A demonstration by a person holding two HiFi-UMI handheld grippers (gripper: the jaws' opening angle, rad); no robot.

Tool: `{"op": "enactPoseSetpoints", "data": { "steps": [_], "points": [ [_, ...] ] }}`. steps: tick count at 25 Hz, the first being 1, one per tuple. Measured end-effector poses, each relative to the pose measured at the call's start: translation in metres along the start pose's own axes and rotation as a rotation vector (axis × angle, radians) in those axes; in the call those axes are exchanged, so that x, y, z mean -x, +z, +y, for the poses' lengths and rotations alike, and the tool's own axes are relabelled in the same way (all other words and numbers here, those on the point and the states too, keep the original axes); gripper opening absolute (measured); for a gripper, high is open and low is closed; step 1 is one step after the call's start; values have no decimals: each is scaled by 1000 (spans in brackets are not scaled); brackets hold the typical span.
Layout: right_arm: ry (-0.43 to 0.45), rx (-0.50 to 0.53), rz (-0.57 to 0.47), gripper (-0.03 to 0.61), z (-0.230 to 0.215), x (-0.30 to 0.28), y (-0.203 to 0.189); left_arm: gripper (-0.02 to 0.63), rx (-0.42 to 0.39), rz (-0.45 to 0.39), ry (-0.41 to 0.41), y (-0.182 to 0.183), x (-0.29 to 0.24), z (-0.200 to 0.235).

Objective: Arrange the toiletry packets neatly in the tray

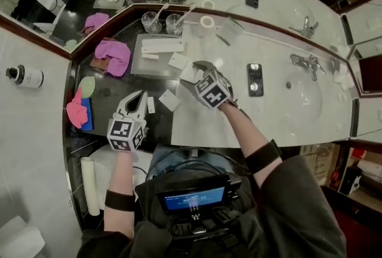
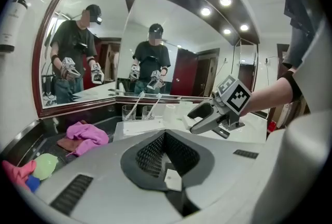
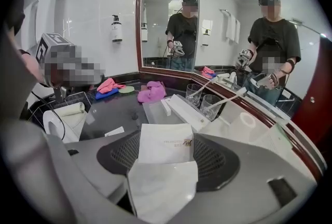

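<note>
The tray [image 1: 157,66] sits on the dark end of the counter, just in front of two glasses [image 1: 151,22] that each hold a toothbrush. A long white packet [image 1: 162,45] lies across the tray's far part, with a short one beside it. A pink cloth [image 1: 113,54] is bunched against the tray's left side.

The right gripper [image 1: 194,71] hangs above the counter at the tray's right front corner. Its jaws stand wide and clamp a flat white printed packet [image 3: 165,142], which spans the gap from pad to pad and is clear of the counter.

The left gripper [image 1: 140,96] is in front of the tray, toward its left, with its tips pointing at the tray. Its jaws are pressed together. A small white slip shows low between them in the left gripper view, and whether it is pinched cannot be told.

A square packet [image 1: 169,100] and a narrow one [image 1: 150,105] lie loose on the counter in front of the tray, between the two grippers. Another packet [image 1: 178,61] rests on the tray's right edge. A phone [image 1: 255,79] lies well to the tray's right, near the sink [image 1: 307,101].
</note>
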State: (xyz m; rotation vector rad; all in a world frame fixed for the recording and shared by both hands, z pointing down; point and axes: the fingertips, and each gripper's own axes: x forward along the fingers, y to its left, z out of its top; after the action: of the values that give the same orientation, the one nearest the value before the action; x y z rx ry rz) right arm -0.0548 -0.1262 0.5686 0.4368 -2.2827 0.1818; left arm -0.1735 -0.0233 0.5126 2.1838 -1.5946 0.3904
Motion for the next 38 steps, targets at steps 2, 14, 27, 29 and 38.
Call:
{"op": "enactPoseSetpoints", "data": {
  "steps": [2,14,27,29,38],
  "points": [
    [-15,-34,0,337,2,11,-13,3,-13,7,-12,2,-4,-9],
    [-90,-268,77,341,19,15,-109,3,-77,46,-70,4,-12,-35],
    [-121,-278,123,356,27,-17,-127,4,-75,69,-52,-6,7,-20],
    [-114,-299,141,359,28,-26,-138,4,-72,72,-49,-8,7,-18],
    [-103,-291,159,367,31,-29,-148,4,-64,72,-47,-11,5,-16]
  ]
}}
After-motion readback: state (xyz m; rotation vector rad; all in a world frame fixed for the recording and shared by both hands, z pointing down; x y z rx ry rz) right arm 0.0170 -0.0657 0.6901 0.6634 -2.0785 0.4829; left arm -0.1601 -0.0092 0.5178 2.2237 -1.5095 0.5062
